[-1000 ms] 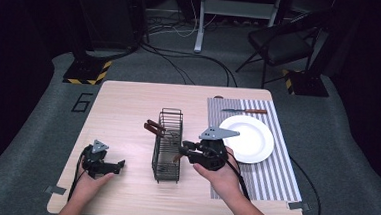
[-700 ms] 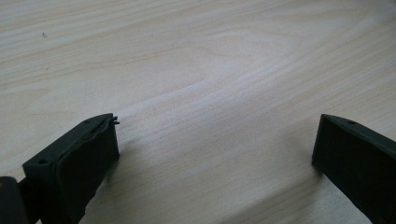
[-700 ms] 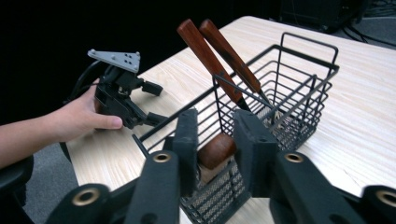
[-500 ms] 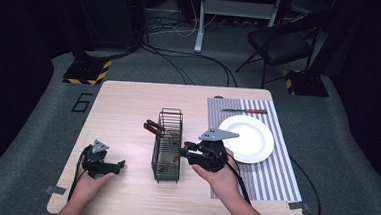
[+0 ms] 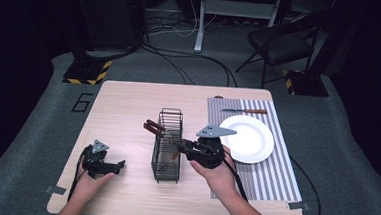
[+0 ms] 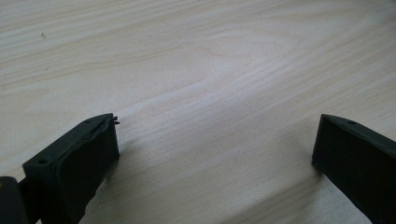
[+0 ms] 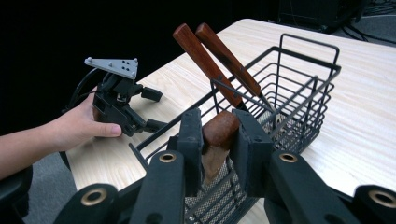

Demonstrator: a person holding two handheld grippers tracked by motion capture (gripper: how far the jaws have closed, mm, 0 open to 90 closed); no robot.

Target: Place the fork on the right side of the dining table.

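A black wire basket [image 5: 167,145] [image 7: 299,88] stands at the table's middle. Two wooden-handled utensils [image 7: 215,60] [image 5: 153,128] lean out of it, handles up to the left. My right gripper [image 5: 182,148] [image 7: 218,140] is at the basket's right side, shut on a third wooden handle [image 7: 216,136] whose lower end goes down into the basket. My left gripper [image 5: 120,164] [image 6: 215,149] rests low over bare wood at the front left, open, with nothing between its jaws. In the right gripper view the left gripper [image 7: 156,109] and its hand lie beyond the basket.
A white plate [image 5: 247,138] lies on a striped placemat [image 5: 269,177] at the right. A wooden-handled knife [image 5: 246,111] lies above the plate on the mat. A folding chair [image 5: 282,43] and cables are on the floor behind the table.
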